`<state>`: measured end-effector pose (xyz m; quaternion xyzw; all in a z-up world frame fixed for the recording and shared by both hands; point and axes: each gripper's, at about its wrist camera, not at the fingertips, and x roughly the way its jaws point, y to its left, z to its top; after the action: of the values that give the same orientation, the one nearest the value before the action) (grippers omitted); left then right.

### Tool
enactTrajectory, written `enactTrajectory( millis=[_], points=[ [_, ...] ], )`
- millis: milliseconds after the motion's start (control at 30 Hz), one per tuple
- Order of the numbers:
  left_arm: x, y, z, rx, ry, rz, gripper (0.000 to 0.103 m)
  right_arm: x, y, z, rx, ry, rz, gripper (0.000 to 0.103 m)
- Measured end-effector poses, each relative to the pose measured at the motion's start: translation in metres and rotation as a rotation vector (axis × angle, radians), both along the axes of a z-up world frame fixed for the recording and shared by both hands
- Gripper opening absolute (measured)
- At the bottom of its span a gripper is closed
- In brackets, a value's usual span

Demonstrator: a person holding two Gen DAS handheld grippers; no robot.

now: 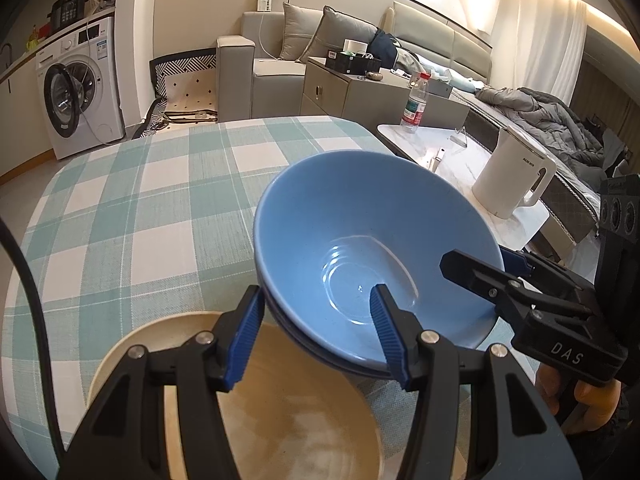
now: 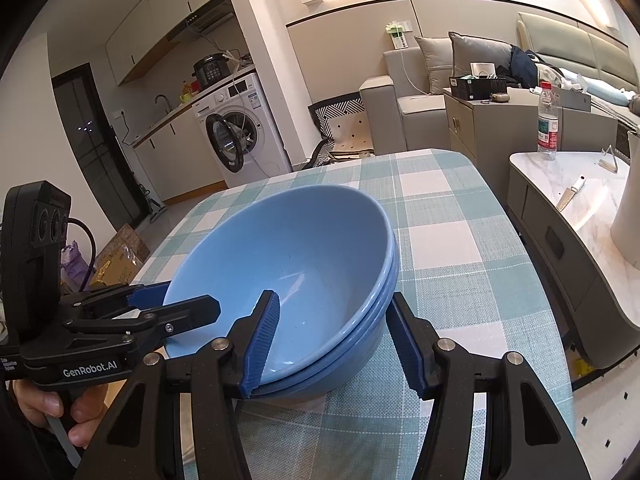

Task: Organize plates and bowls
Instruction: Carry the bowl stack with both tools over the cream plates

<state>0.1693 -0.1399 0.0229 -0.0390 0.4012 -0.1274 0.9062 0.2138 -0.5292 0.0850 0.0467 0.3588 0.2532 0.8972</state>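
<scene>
checked teal-and-white cloth covers the table (image 1: 132, 200), the largest thing in view, and everything else sits against it. blue bowls (image 1: 360, 248) stand stacked on that cloth near its front edge, one nested inside another, with the edge of a third rim seeming to show below in the right wrist view. a tan plate (image 1: 280, 408) lies on the table just in front of the stack and to its left, its rim running under the bowls' near side. beyond the table's right edge stands a white marble side table (image 1: 448, 148) carrying a white kettle (image 1: 512, 176) and a water bottle (image 1: 416, 104). the right gripper (image 2: 332, 340) straddles the stack's near rim, one blue pad inside the top bowl and the other outside the wall, with a gap showing at the outer pad, so it looks parted rather than clamped. the left gripper (image 1: 320, 336) straddles the opposite rim the same way, one finger inside the bowl and one outside, jaws spread and not pinching.
</scene>
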Motion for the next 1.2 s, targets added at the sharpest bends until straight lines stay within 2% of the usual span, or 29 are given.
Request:
enactTrajectory(
  millis=[267, 467, 533, 1200],
  points=[
    [0.006, -0.004, -0.005, 0.034, 0.005, 0.002, 0.056, 0.002, -0.002, -0.002, -0.008, 0.007, -0.002, 0.057],
    [0.015, -0.005, -0.015, -0.007, 0.046, -0.003, 0.059, 0.008, -0.003, -0.013, -0.014, 0.054, -0.009, 0.057],
    [0.016, -0.004, -0.016, -0.030, 0.055, -0.005, 0.056, 0.009, -0.001, -0.014, -0.019, 0.052, -0.011, 0.057],
    [-0.003, -0.001, 0.008, -0.022, -0.030, -0.006, 0.054, 0.004, 0.001, -0.002, -0.001, 0.007, 0.016, 0.058]
  ],
)
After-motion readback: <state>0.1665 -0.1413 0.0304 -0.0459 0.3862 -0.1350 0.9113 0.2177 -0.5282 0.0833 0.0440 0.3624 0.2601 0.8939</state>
